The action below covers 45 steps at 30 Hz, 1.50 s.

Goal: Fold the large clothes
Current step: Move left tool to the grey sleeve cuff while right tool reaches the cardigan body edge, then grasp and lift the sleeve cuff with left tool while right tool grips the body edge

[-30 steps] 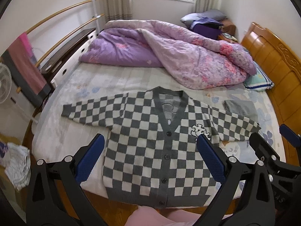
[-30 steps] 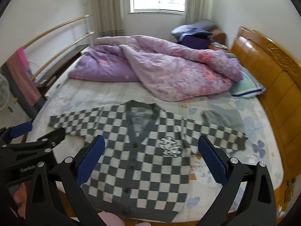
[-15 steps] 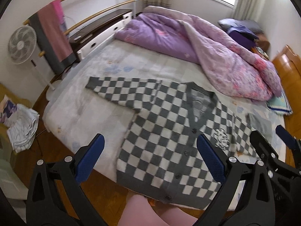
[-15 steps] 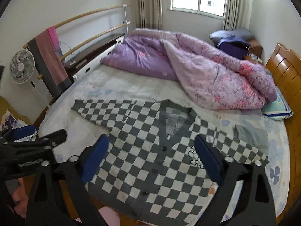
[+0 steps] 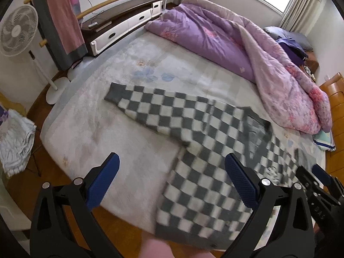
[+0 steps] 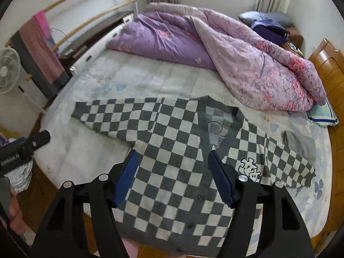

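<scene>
A grey-and-white checkered cardigan [image 6: 185, 124] lies flat and buttoned on the bed, sleeves spread out. In the left wrist view it is blurred [image 5: 204, 150], and its left sleeve [image 5: 150, 105] reaches toward the bed's left edge. My left gripper [image 5: 172, 158] hovers open over the bare sheet and the cardigan's lower left side, nothing between its fingers. My right gripper [image 6: 172, 153] hangs above the cardigan's chest. Its jaws are closing, with only air between the pads. Each gripper shows at the edge of the other's view: the left gripper [image 6: 23, 148] and the right gripper [image 5: 318, 180].
A crumpled purple quilt [image 6: 225, 43] fills the far half of the bed [image 6: 90, 150]. A small folded grey cloth [image 6: 300, 143] and a pillow [image 6: 322, 116] lie at right by the wooden headboard [image 6: 329, 68]. A fan [image 5: 17, 34], towel rail [image 5: 62, 21] and floor laundry [image 5: 15, 142] stand left.
Both grippers have swung left and sunk closer to the bed; the cardigan's left sleeve is now central. The right gripper's fingers have drawn closer together. The left gripper stays wide.
</scene>
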{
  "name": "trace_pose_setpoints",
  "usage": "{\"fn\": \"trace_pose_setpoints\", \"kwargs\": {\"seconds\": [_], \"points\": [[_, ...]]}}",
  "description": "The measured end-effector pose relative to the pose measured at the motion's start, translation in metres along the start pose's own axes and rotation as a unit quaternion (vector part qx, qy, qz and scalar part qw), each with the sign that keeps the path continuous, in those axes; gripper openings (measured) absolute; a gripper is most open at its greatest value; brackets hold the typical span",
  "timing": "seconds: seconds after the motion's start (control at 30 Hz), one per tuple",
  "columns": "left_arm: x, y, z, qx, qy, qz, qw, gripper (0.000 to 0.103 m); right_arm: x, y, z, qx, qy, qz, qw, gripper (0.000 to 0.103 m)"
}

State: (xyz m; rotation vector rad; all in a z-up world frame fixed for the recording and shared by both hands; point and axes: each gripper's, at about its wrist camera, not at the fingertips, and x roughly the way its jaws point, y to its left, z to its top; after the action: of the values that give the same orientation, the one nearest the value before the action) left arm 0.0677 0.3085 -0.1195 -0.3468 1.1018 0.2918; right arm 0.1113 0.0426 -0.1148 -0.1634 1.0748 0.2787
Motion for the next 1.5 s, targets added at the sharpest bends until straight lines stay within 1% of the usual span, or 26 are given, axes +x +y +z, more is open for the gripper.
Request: {"fn": "trace_pose_setpoints", "kwargs": {"seconds": [0.1,0.17,0.3,0.37,0.43,0.5,0.6,0.67,0.73,0.77,0.8,0.83,0.87,0.9,0.93,0.97,1.0,1.03,1.07,1.13,1.2,1.23,1.27,1.37,1.4,1.5], "points": [[0.038,0.033,0.024,0.001,0.002,0.006,1.0000,0.098,0.036,0.025,0.015,0.009,0.015,-0.035,0.999,0.064],[0.068,0.058,0.041,0.003,-0.002,-0.009,1.0000,0.098,0.059,0.040,0.022,0.009,0.014,-0.059,0.998,0.064],[0.125,0.094,0.066,0.000,0.010,-0.028,0.9996,0.098,0.108,0.064,0.038,0.007,0.033,-0.081,0.996,0.064],[0.154,0.114,0.075,-0.019,0.009,-0.032,0.9993,0.098,0.132,0.072,0.046,0.013,0.040,-0.084,0.996,0.064],[0.183,0.134,0.083,-0.045,0.009,-0.043,0.9980,0.098,0.153,0.078,0.052,0.018,0.045,-0.088,0.995,0.064],[0.211,0.151,0.088,-0.077,0.016,-0.050,0.9957,0.098,0.177,0.083,0.057,0.023,0.057,-0.094,0.994,0.064],[0.256,0.182,0.095,-0.131,0.013,-0.051,0.9899,0.098,0.209,0.087,0.060,0.031,0.076,-0.099,0.992,0.064],[0.285,0.196,0.100,-0.152,0.016,-0.042,0.9874,0.098,0.227,0.091,0.060,0.032,0.087,-0.102,0.990,0.064],[0.312,0.208,0.103,-0.164,0.019,-0.043,0.9853,0.097,0.243,0.094,0.058,0.031,0.100,-0.104,0.989,0.064],[0.327,0.214,0.105,-0.170,0.023,-0.039,0.9845,0.096,0.251,0.095,0.055,0.030,0.107,-0.103,0.988,0.064],[0.344,0.219,0.111,-0.174,0.029,-0.025,0.9841,0.089,0.261,0.096,0.052,0.028,0.117,-0.102,0.987,0.064],[0.354,0.222,0.114,-0.175,0.033,-0.018,0.9839,0.079,0.266,0.098,0.050,0.027,0.123,-0.101,0.987,0.064],[0.367,0.227,0.118,-0.176,0.038,-0.015,0.9835,0.076,0.275,0.099,0.047,0.024,0.130,-0.100,0.986,0.064],[0.379,0.232,0.121,-0.179,0.044,-0.008,0.9827,0.069,0.280,0.100,0.045,0.023,0.134,-0.100,0.986,0.064],[0.382,0.235,0.124,-0.179,0.036,-0.007,0.9831,0.051,0.285,0.100,0.044,0.021,0.137,-0.100,0.985,0.064],[0.382,0.237,0.127,-0.174,0.025,0.003,0.9844,0.040,0.291,0.101,0.042,0.018,0.141,-0.099,0.985,0.064],[0.382,0.237,0.130,-0.165,0.027,0.021,0.9856,0.023,0.296,0.101,0.041,0.016,0.144,-0.098,0.985,0.064],[0.381,0.239,0.133,-0.162,0.031,0.025,0.9860,0.016,0.301,0.101,0.040,0.015,0.147,-0.098,0.984,0.064],[0.376,0.243,0.134,-0.171,0.025,0.013,0.9849,0.012,0.306,0.099,0.039,0.018,0.149,-0.094,0.984,0.064],[0.367,0.245,0.138,-0.167,0.020,0.013,0.9857,0.009,0.313,0.096,0.040,0.025,0.147,-0.084,0.985,0.053],[0.350,0.235,0.144,-0.137,0.002,0.027,0.9902,0.008,0.323,0.088,0.041,0.039,0.148,-0.070,0.986,0.035],[0.336,0.226,0.149,-0.111,-0.018,0.042,0.9928,0.008,0.328,0.083,0.041,0.051,0.153,-0.064,0.985,0.032],[0.325,0.218,0.151,-0.096,-0.032,0.050,0.9936,0.008,0.334,0.074,0.041,0.074,0.158,-0.051,0.983,0.029],[0.289,0.193,0.160,-0.067,-0.072,0.062,0.9932,0.008,0.348,0.053,0.039,0.138,0.166,-0.006,0.976,0.021],[0.275,0.183,0.166,-0.055,-0.089,0.062,0.9926,0.008,0.353,0.048,0.039,0.152,0.167,0.010,0.974,0.020],[0.247,0.158,0.173,-0.032,-0.115,0.070,0.9904,0.009,0.365,0.039,0.038,0.178,0.167,0.048,0.969,0.019]]}}
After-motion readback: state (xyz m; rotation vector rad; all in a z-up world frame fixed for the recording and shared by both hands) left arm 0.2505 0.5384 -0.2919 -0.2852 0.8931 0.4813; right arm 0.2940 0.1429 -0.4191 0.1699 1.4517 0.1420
